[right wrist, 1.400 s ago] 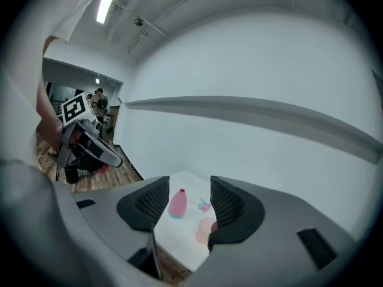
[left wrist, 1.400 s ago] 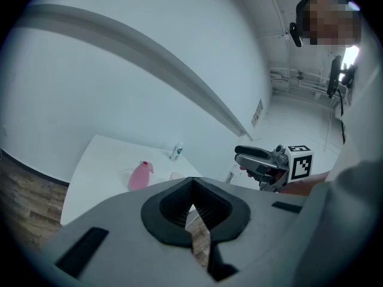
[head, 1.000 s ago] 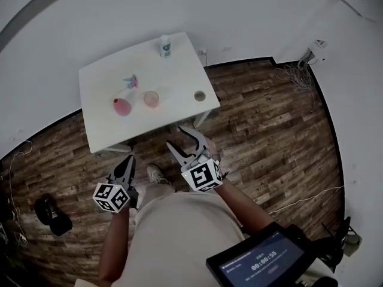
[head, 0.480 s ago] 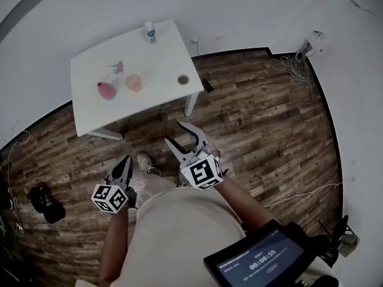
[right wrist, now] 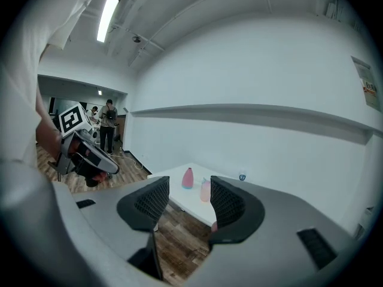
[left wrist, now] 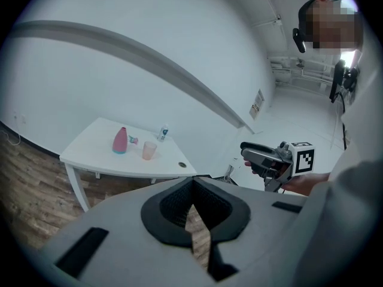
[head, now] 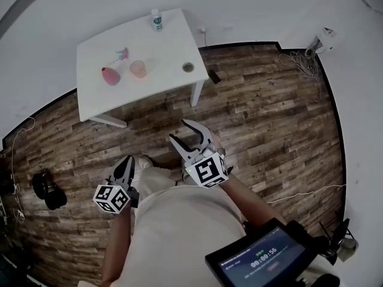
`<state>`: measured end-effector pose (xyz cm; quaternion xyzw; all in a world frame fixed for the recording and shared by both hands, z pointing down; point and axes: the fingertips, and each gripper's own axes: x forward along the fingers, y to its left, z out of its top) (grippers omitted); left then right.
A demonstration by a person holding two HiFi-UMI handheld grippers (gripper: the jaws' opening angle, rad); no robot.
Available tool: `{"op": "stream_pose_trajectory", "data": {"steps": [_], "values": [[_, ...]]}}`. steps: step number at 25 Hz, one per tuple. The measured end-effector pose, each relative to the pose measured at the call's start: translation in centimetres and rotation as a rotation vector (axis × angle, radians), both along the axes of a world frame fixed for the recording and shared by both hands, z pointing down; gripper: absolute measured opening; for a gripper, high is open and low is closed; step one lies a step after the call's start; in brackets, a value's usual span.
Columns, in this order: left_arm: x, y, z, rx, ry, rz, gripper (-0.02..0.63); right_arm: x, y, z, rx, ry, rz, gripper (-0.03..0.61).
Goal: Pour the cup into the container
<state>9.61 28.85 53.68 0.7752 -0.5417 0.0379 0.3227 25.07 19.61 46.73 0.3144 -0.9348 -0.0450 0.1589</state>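
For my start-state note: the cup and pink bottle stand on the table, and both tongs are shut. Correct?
No: the right gripper view shows the right tongs open and empty; only the left tongs are shut. The cup and pink bottle do stand on the table.

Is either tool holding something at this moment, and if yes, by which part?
Nothing is held. The left tool is shut on nothing; the right tool is open and empty. The cup stands on the table.
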Motion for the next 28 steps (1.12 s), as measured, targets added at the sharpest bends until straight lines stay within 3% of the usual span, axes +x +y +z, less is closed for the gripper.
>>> {"op": "stream_pose_trajectory", "data": {"steps": [8,12,20,23,28], "values": [[-4.2,-0.4,-0.8,0.023,0.001,0.017,0.009,-1.7,0.6,-0.8,0.001,0.013,0.039,0.218],[-8.7,-0.1,-1.2,0.026,0.002,0.013,0.009,-5.3,1.4,-1.2,0.003,0.005,0.039,0.218],[-18.1,1.4,-0.4,0.017,0.009,-0.009,0.009,-13.7,2.9,-2.4,-0.010,-0.144,0.020,0.218],[-20.0,2.3,0.6,-0.004,0.021,0.006,0.009,-16.0,3.5,-1.2,-0.035,-0.083,0.015,0.218],[-19.9,2.6,2.1,-0.031,0.012,0.089,0.009,-18.1,4.0,1.0,-0.068,-0.011,0.015,0.218]]}}
